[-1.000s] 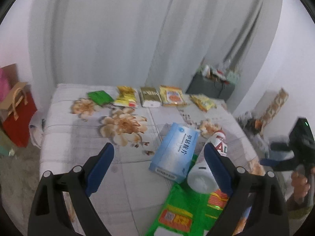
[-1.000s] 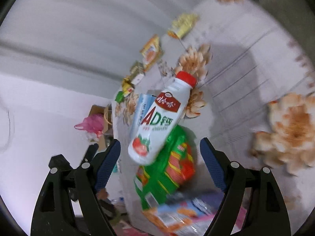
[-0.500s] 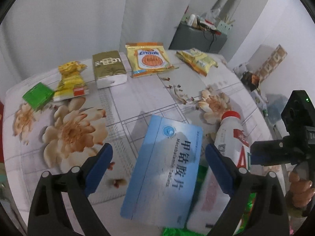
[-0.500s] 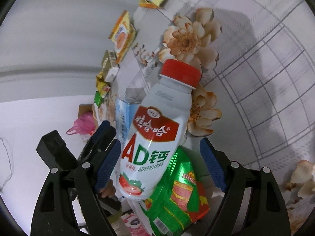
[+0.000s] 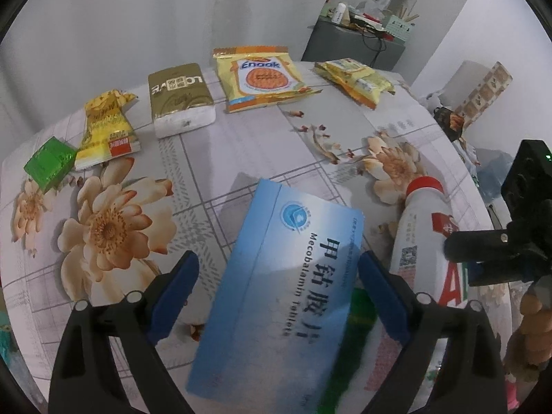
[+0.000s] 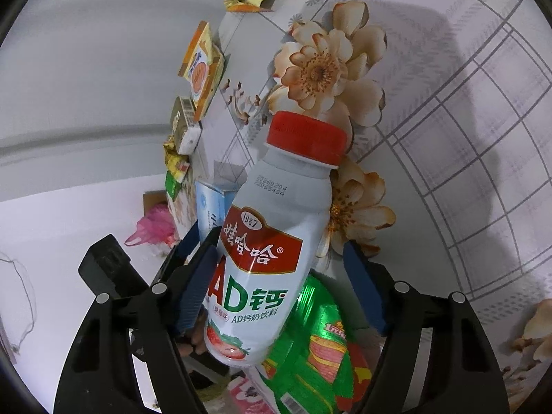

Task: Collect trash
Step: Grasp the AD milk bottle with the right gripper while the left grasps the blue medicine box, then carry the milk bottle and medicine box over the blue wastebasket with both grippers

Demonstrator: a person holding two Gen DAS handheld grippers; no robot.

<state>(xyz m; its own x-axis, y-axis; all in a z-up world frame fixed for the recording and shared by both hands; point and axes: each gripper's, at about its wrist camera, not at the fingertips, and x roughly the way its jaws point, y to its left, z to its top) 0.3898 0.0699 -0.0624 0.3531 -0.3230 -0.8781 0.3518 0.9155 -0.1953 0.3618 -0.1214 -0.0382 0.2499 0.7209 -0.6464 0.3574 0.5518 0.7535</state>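
A white drink bottle [image 6: 272, 241] with a red cap lies on the floral tablecloth [image 6: 465, 138], its base resting on a green snack bag [image 6: 310, 348]. My right gripper [image 6: 279, 245] straddles the bottle's body and its jaws are closing. The left pad is at the label and a gap remains at the right pad. A blue medicine box [image 5: 286, 293] lies beside the bottle [image 5: 421, 241]. My left gripper [image 5: 276, 265] stands open over the box, one finger on each side and clear of it. One of the right gripper's fingers [image 5: 483, 255] shows at the bottle's side.
Along the table's far side lie a green packet [image 5: 50, 162], a yellow wrapper [image 5: 107, 127], a gold tissue pack [image 5: 179, 100], an orange biscuit bag [image 5: 262, 76] and yellow packets [image 5: 355, 79]. A grey cabinet [image 5: 348, 45] stands behind. A pink bag [image 6: 155, 227] lies off the table.
The left gripper has come forward and down over the blue box. The right gripper has closed in on the bottle and its jaws have narrowed around it.
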